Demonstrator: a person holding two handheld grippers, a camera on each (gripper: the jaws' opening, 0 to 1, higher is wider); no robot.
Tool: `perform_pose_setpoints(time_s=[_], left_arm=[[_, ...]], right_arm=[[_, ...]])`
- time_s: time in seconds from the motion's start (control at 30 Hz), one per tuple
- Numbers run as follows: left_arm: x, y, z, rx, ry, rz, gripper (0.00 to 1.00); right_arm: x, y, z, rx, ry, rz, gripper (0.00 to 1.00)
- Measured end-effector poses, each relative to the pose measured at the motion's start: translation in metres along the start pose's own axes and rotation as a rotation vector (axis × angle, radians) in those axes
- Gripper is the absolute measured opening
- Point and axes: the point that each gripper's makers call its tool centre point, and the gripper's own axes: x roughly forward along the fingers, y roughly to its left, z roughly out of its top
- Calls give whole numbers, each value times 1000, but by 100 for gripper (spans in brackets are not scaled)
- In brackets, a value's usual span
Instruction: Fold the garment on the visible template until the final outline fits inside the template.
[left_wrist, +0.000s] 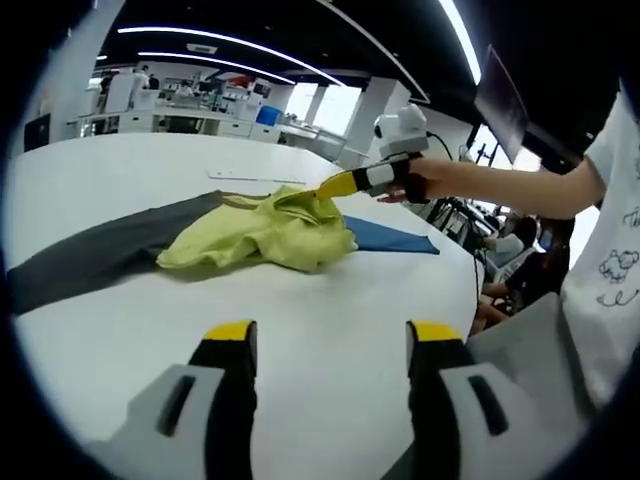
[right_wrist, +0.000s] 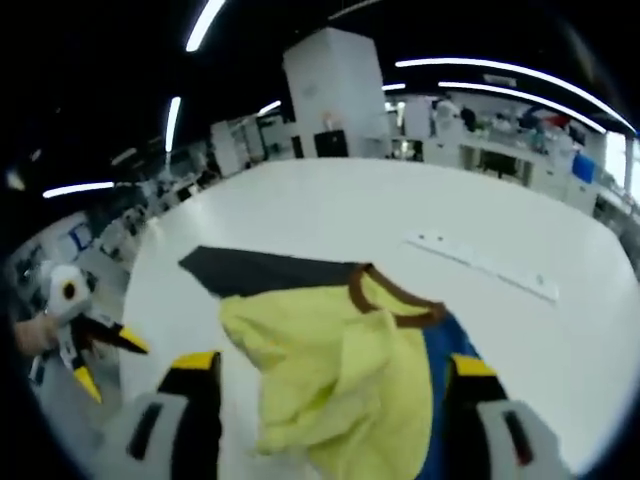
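Note:
A yellow-green garment (left_wrist: 265, 235) with a brown collar (right_wrist: 395, 295) lies crumpled on the white table (left_wrist: 330, 290). It rests on a dark grey cloth (left_wrist: 100, 255) and a blue cloth (left_wrist: 390, 238). My right gripper (left_wrist: 325, 190), held by a hand, reaches the garment's far edge from the right. In the right gripper view its jaws stand wide apart, with the garment (right_wrist: 340, 390) lying between them. My left gripper (left_wrist: 333, 335) is open over bare table, short of the garment, and in the right gripper view it (right_wrist: 108, 362) sits off to the left.
A thin white strip (left_wrist: 255, 177) lies on the table beyond the cloths. A person in a white shirt (left_wrist: 610, 230) stands at the right table edge. Desks and equipment fill the room behind.

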Motion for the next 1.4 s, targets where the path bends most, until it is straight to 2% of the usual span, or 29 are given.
perform_pose_setpoints(time_s=[0.17, 0.5, 0.6, 0.73, 0.87, 1.03, 1.4], left_arm=[[1, -2, -1, 7, 5, -7, 57], [8, 0, 5, -4, 0, -13, 55], [16, 1, 8, 4, 4, -12, 53], [27, 4, 13, -7, 1, -24, 53], [42, 6, 14, -18, 6, -32, 52], [63, 8, 16, -53, 6, -24, 47], [101, 23, 9, -101, 36, 20, 39]], right_arm=[[-8, 6, -8, -12, 6, -4, 99], [-25, 16, -15, 51, -33, -6, 99], [-31, 20, -22, 59, -35, -3, 93], [-34, 26, -37, 82, -22, 2, 90], [-38, 34, -43, 143, -40, 30, 82], [-37, 39, -54, 153, -25, 37, 74], [-37, 42, -61, 201, -23, 50, 56]])
